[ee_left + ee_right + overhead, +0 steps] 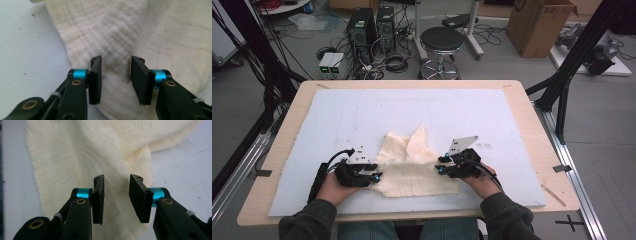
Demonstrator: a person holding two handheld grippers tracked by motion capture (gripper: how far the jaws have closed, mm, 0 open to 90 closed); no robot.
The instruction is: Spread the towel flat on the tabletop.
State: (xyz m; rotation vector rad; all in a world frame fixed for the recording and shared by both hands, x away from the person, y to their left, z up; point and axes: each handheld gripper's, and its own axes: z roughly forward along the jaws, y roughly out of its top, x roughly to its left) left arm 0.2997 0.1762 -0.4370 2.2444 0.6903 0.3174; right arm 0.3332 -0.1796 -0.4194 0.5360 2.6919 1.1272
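Cream cloth (117, 37) between both part-open grippers (left (116, 75), right (116, 195)), seemingly ungripped.

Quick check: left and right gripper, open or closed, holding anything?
Left gripper: open, jaws apart over the cream cloth, pressing on nothing.
Right gripper: open, jaws apart over the same cloth, holding nothing.

Cream crinkled woven cloth (412, 167): matt, soft, ribbed gauze texture | pale blue-white foam mat (362, 110): matt, finely speckled | light wooden tabletop (522, 107): smooth, satin | left black plastic gripper (116, 80): matt jaws, glossy blue anodised metal collars, brass-coloured rivets | right black plastic gripper (116, 198): same finish
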